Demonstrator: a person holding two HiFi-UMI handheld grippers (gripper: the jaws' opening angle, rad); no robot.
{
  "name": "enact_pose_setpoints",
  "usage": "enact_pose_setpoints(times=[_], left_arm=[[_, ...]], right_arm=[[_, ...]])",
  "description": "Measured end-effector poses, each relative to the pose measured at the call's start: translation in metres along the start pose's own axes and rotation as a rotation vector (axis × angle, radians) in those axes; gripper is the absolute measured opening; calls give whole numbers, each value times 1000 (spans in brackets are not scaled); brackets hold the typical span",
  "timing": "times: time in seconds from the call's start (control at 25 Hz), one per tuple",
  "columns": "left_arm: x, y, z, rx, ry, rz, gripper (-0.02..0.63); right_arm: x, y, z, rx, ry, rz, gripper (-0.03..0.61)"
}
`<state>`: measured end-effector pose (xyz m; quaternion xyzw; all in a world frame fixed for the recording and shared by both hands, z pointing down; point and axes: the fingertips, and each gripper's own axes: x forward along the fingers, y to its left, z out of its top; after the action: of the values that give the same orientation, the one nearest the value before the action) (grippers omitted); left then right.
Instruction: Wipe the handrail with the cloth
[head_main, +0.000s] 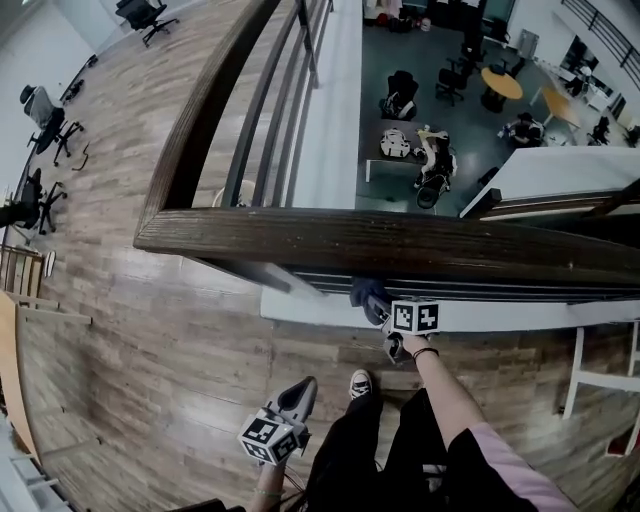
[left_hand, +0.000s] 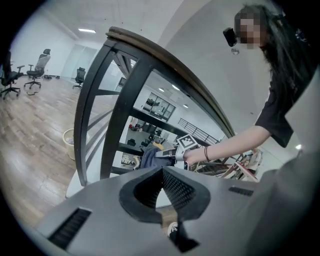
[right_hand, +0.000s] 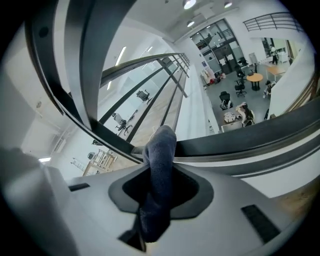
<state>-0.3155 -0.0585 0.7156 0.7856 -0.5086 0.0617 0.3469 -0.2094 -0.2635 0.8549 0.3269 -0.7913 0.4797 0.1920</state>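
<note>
**Right gripper clamps the cloth below the handrail**

The right gripper's jaws are closed tight on a dark blue cloth, which stands up between them in a bunched fold, with a tail hanging out behind. The fold's tip meets a dark bar of the railing (whether it actually presses on the bar cannot be told). In the head view the cloth sits just under the near edge of the broad, dark wooden handrail, beside the thin lower bars.

The left gripper hangs at 7 o'clock from the right one, well apart from the rail. Its ribbed jaws are together and hold nothing.

A black-and-white shoe rests on the wooden floor between the two grippers. Office chairs stand at 10 o'clock. Beyond the railing, at 1 o'clock, a lower storey shows a round desk.
</note>
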Motion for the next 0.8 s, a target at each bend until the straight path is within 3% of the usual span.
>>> enact_pose_setpoints(times=[0.2,0.4,0.8], left_arm=[[36,-29,3,42,21,-42,0],[88,-106,0,64,83,-99,0],[170,-192,-11,115,133,-184,0]], right_arm=[[-47,-58,10,39,-38,-51,92],[-122,-134,20,62,-65,-91,92],[-225,-249,33,138,-141,-179,92]])
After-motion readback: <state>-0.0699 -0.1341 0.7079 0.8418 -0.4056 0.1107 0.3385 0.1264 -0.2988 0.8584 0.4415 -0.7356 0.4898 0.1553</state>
